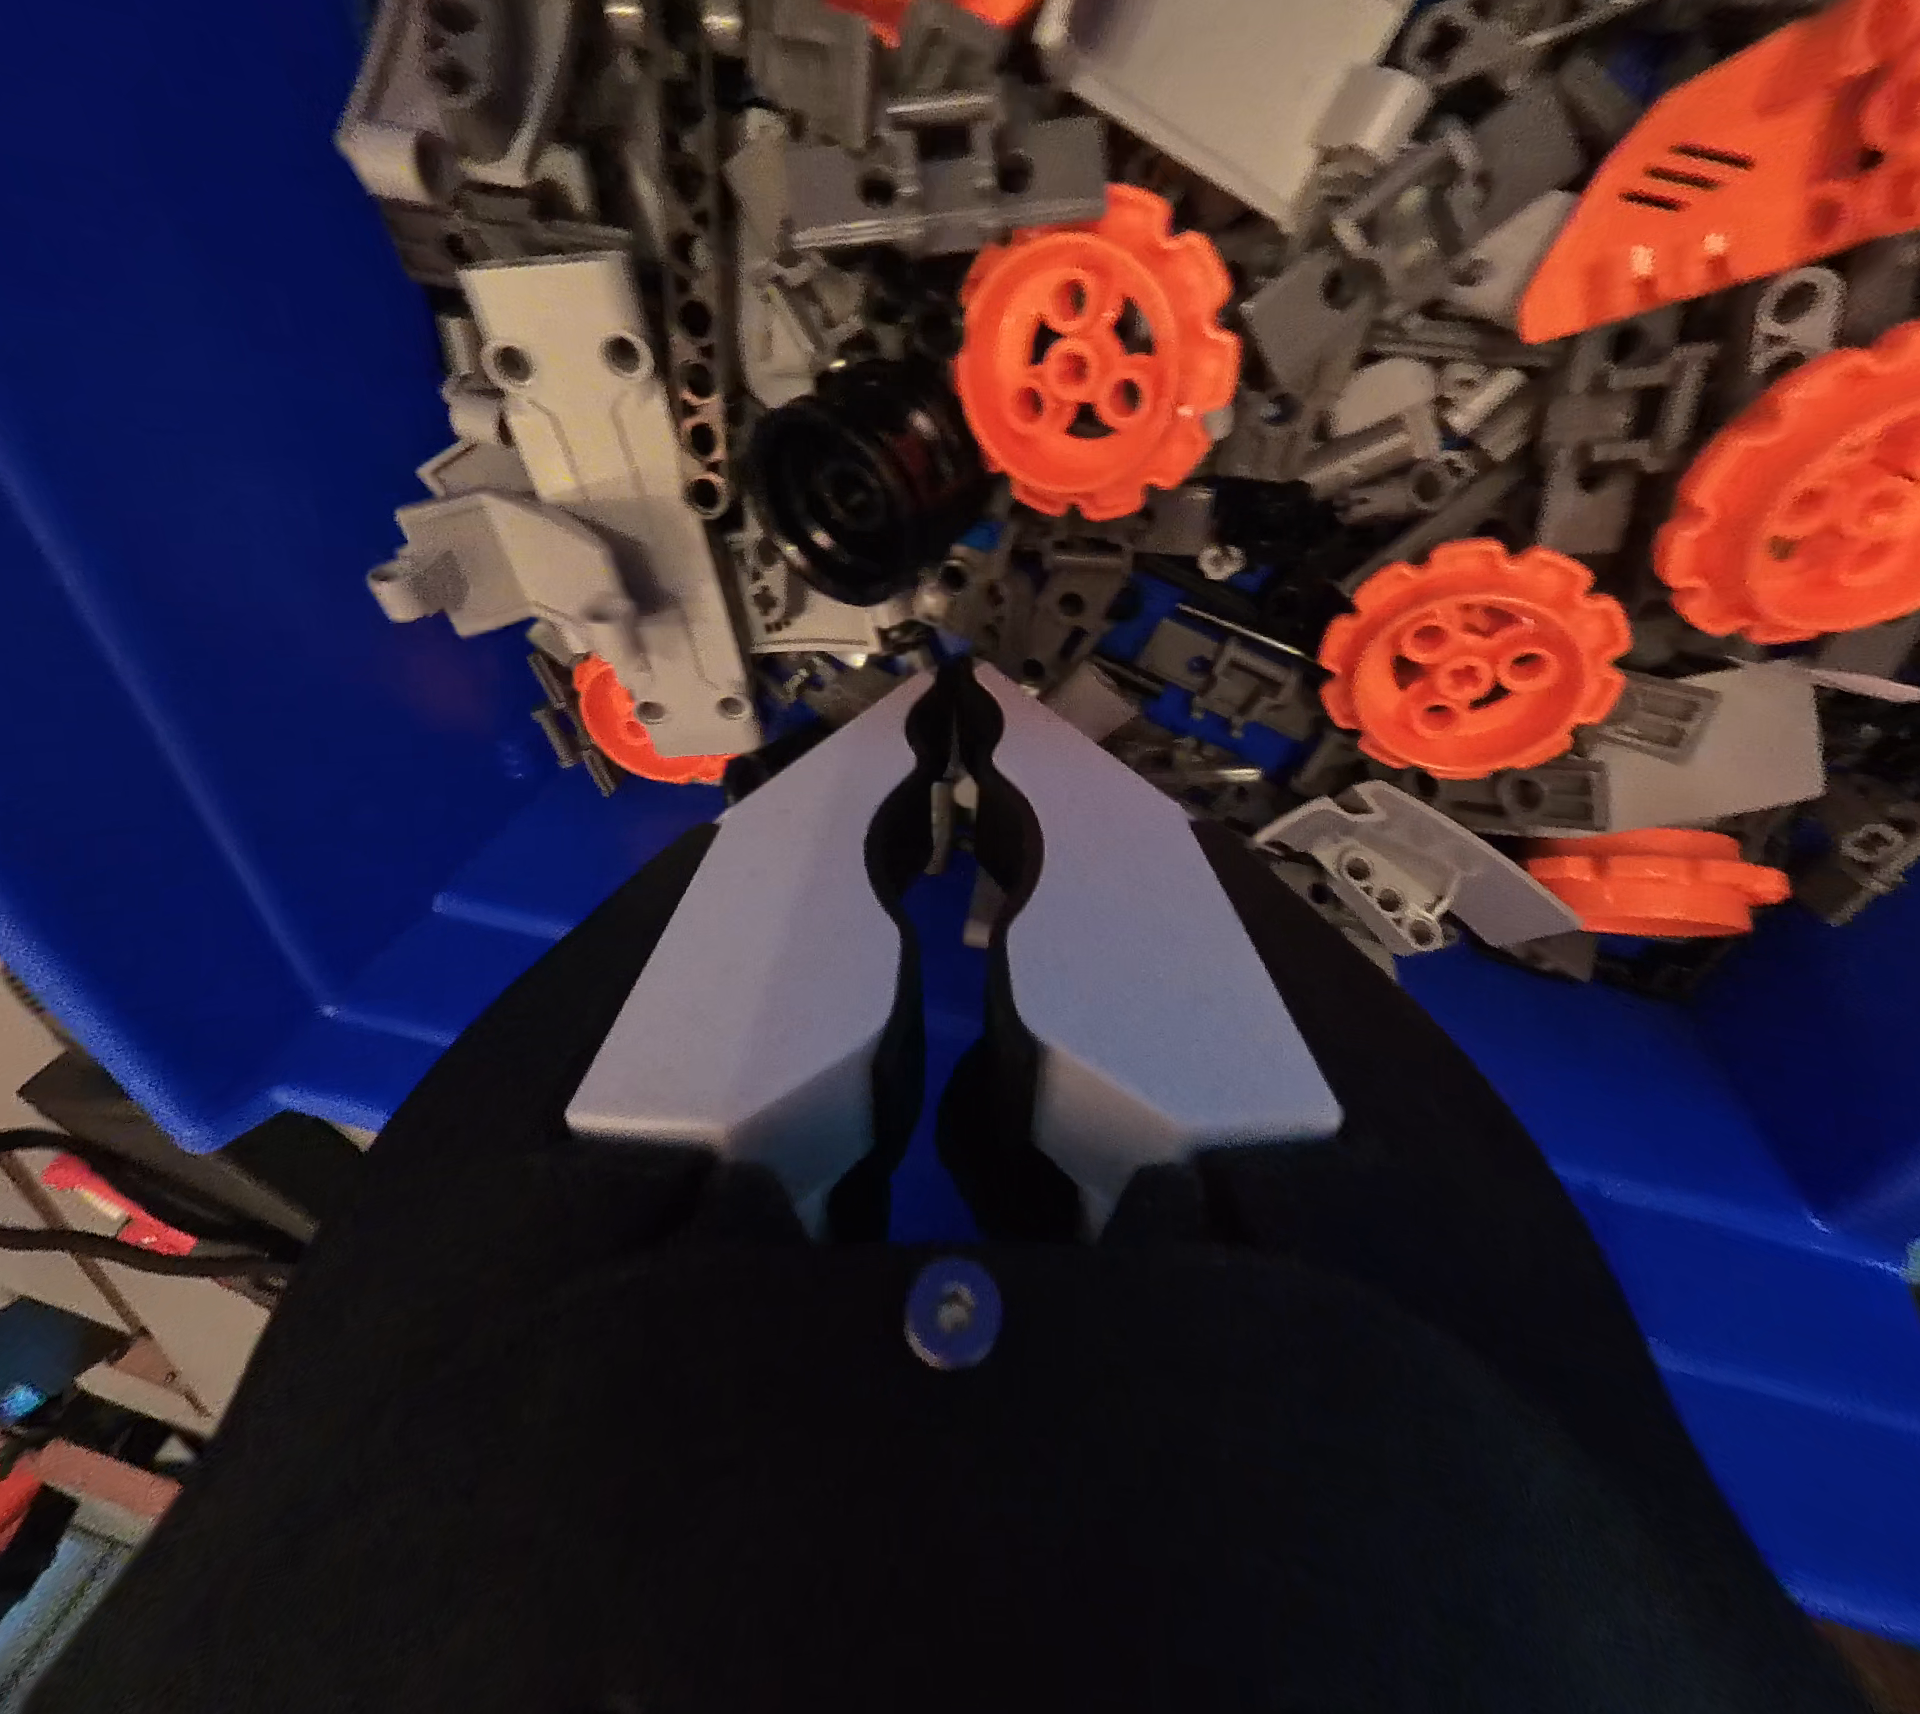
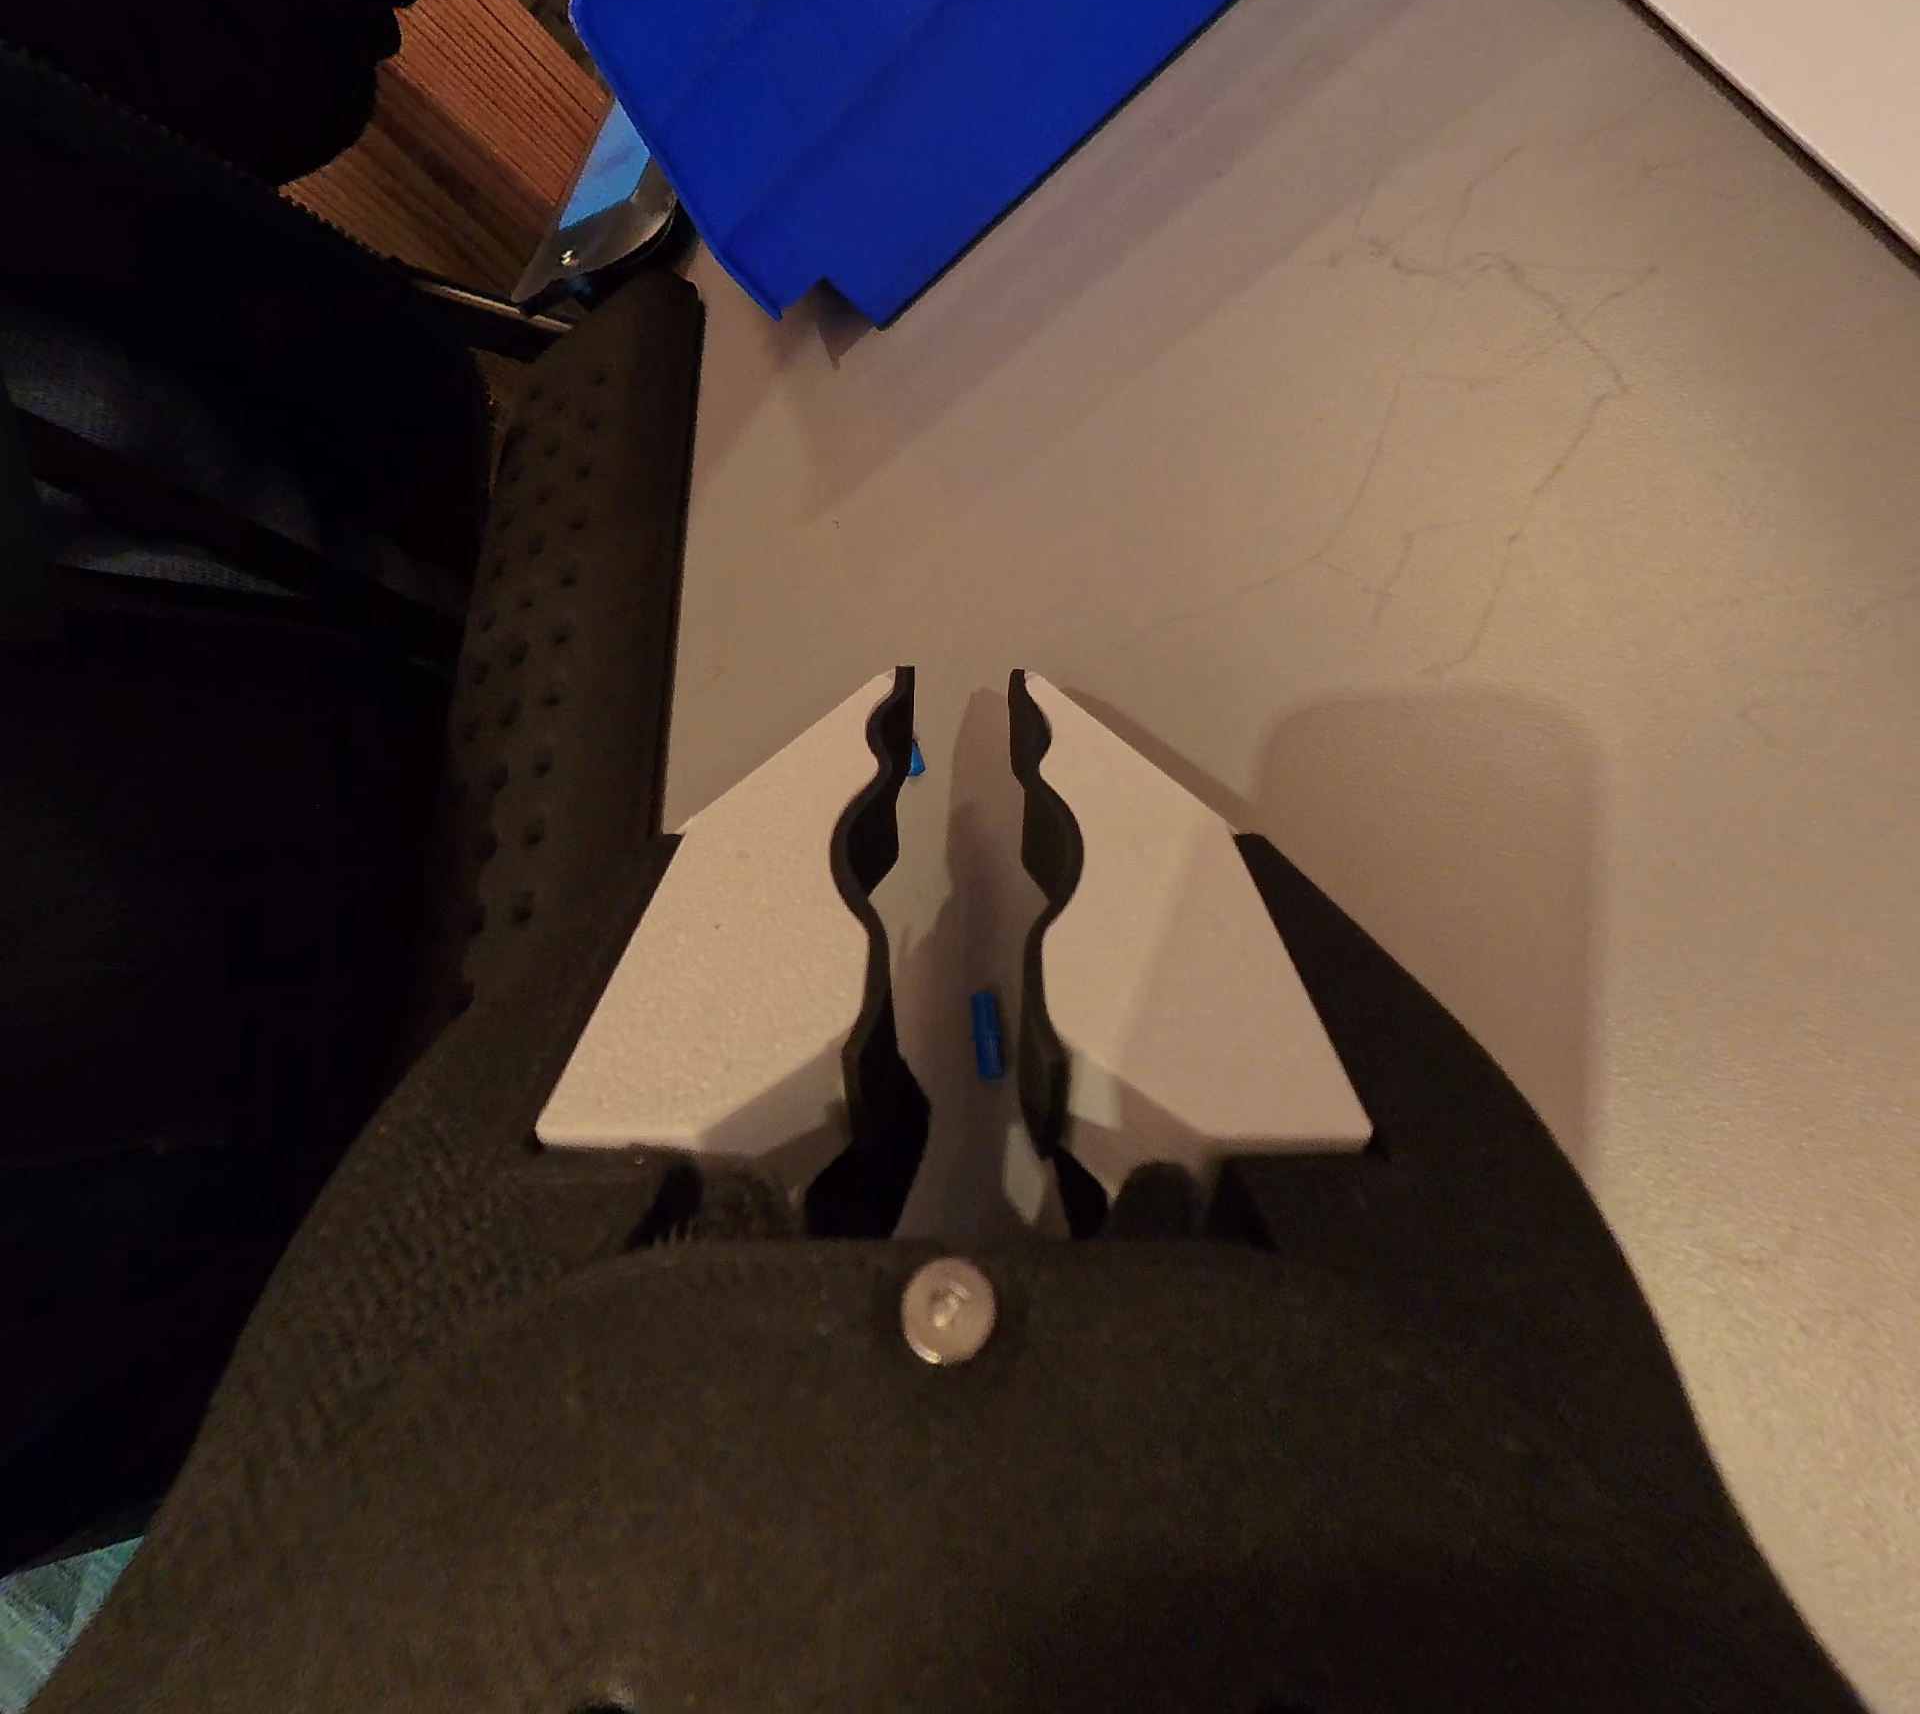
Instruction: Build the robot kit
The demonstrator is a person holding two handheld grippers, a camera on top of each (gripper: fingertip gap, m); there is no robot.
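Left gripper (image 1: 954,698) clamped on a small grey plastic piece (image 1: 940,817), above the blue plastic bin (image 1: 208,521). Right gripper (image 2: 961,677) parted; small blue peg (image 2: 985,1036) lies lengthwise between its fingers on the pale worktop (image 2: 1351,521).

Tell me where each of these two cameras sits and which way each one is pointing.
Left wrist view: sits on the left gripper, looking along its jaws down into a blue bin of grey parts and orange wheels; the jaws are shut on a small grey part.
Right wrist view: sits on the right gripper, looking along its open jaws at a pale tabletop with a small blue pin lying between them.
Shared: a blue bin shows in both, possibly the same one.
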